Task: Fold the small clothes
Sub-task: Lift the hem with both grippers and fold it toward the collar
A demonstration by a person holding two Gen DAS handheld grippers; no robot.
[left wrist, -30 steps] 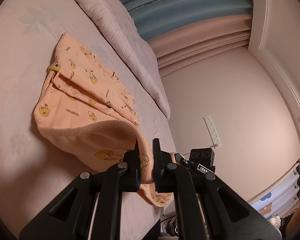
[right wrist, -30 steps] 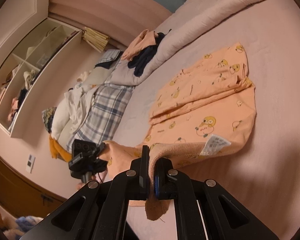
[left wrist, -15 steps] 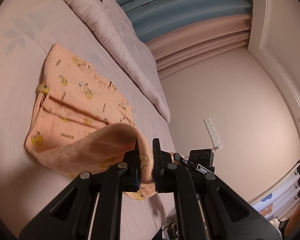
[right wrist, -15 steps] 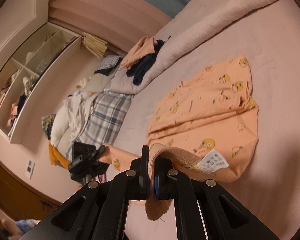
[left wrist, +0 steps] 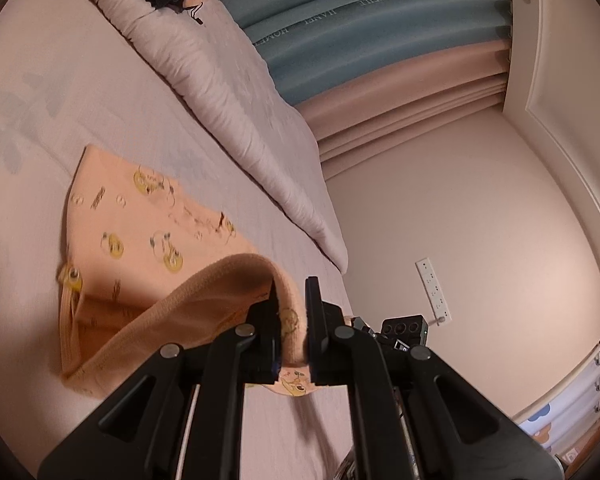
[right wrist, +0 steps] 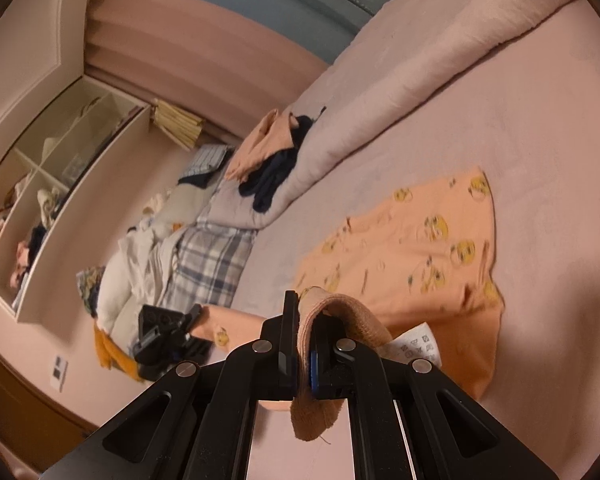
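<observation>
A small orange garment [left wrist: 140,236] with yellow cartoon prints lies partly folded on the pink bed sheet [left wrist: 60,92]. My left gripper [left wrist: 292,320] is shut on its ribbed hem, held above the bed over the flat part. The garment also shows in the right wrist view [right wrist: 420,252]. My right gripper [right wrist: 305,340] is shut on the other end of the same hem, with a white care label [right wrist: 418,344] hanging beside it. The lifted edge arches between both grippers. The left gripper [right wrist: 168,336] shows in the right wrist view.
A rolled grey duvet [left wrist: 220,80] runs along the far side of the bed, with dark and orange clothes [right wrist: 276,160] piled on it. A plaid cloth and white laundry [right wrist: 204,264] lie beyond the bed's end. Open shelves [right wrist: 52,184] hang on the wall.
Both grippers have carried the lifted hem forward over the flat part of the garment. The fold has rolled further, covering more of the lower layer.
</observation>
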